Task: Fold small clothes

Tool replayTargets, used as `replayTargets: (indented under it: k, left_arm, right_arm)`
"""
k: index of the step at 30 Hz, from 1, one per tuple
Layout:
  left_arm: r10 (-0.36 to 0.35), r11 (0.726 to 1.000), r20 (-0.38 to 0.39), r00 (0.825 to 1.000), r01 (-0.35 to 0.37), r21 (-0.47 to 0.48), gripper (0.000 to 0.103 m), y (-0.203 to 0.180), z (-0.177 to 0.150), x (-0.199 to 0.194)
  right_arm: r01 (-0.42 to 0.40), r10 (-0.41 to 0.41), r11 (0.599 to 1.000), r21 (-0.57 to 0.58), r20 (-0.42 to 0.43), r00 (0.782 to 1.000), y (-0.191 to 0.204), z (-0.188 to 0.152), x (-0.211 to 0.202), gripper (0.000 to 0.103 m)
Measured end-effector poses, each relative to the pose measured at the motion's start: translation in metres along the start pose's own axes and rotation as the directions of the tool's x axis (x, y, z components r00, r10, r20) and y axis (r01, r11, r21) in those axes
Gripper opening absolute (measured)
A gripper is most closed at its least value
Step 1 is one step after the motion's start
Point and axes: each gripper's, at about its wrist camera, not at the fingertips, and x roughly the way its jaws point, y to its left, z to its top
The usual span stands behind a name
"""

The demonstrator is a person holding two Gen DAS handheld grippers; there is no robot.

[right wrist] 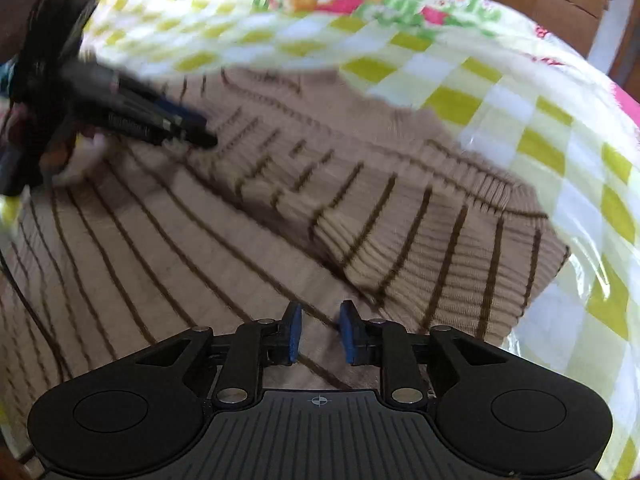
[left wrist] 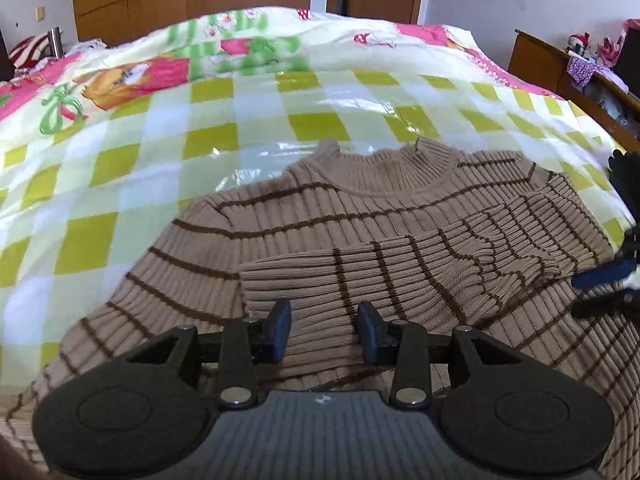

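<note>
I see a tan striped sweater (left wrist: 360, 216) lying flat on the bed (left wrist: 240, 120), collar pointing away from me, one sleeve (left wrist: 400, 276) folded crosswise. My left gripper (left wrist: 325, 332) and right gripper (right wrist: 319, 330) hover part-open, holding nothing.

Left hand-held gripper (left wrist: 325, 330): tilting steeply downward, jaws standing apart, nothing pressing against the blue pads (left wrist: 282, 328).
Right hand-held gripper (right wrist: 320, 332): also angling steeply down, jaws parted by a narrower gap, pads (right wrist: 295, 330) gripping nothing.
Seen from the other side: the left hand-held gripper is reaching in at the right view's upper left, blurred, a hand (right wrist: 60, 148) behind it.
</note>
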Motion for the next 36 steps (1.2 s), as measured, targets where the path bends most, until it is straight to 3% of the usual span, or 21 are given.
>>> replayTargets:
  k: [5,9,11,15,18,22,28,36]
  left_arm:
    - [0.050,0.998,-0.012,0.999,-0.050,-0.031,0.053,0.010,-0.005,0.003]
    - [0.025,0.992,0.009,1.000,-0.024,-0.122,0.054,0.030,-0.013,-0.012]
    - [0.022,0.988,0.029,0.999,-0.017,-0.156,0.054,0.037,-0.022,-0.028]
    - [0.044,0.968,0.066,0.997,-0.026,-0.248,0.054,0.061,-0.049,-0.066]
    - [0.075,0.951,0.044,0.996,-0.059,-0.303,0.055,0.078,-0.072,-0.081]
    - [0.079,0.930,0.020,0.997,-0.066,-0.363,0.055,0.096,-0.098,-0.087]
    - [0.096,0.901,0.064,0.993,-0.059,-0.429,0.056,0.122,-0.125,-0.114]
    - [0.084,0.886,0.079,0.993,-0.038,-0.462,0.056,0.142,-0.162,-0.140]
  right_arm:
    - [-0.017,0.018,1.000,-0.007,0.166,0.986,0.020,0.028,0.008,0.023]
    - [-0.054,0.054,0.998,0.015,0.026,0.998,0.028,0.031,0.054,0.024]
    - [-0.030,0.031,0.999,-0.037,0.026,0.999,0.037,0.030,0.046,0.024]
    - [-0.046,0.046,0.999,-0.010,0.069,0.997,0.047,0.040,0.022,0.024]
    - [-0.070,0.073,0.997,-0.034,0.112,0.991,0.069,0.066,0.018,0.024]
    - [-0.150,0.160,0.986,-0.074,0.147,0.976,0.114,0.114,0.039,0.026]
    - [-0.257,0.287,0.946,-0.195,0.143,0.947,0.201,0.180,0.080,0.029]
    - [-0.380,0.412,0.885,-0.268,0.074,0.908,0.309,0.229,0.113,0.048]
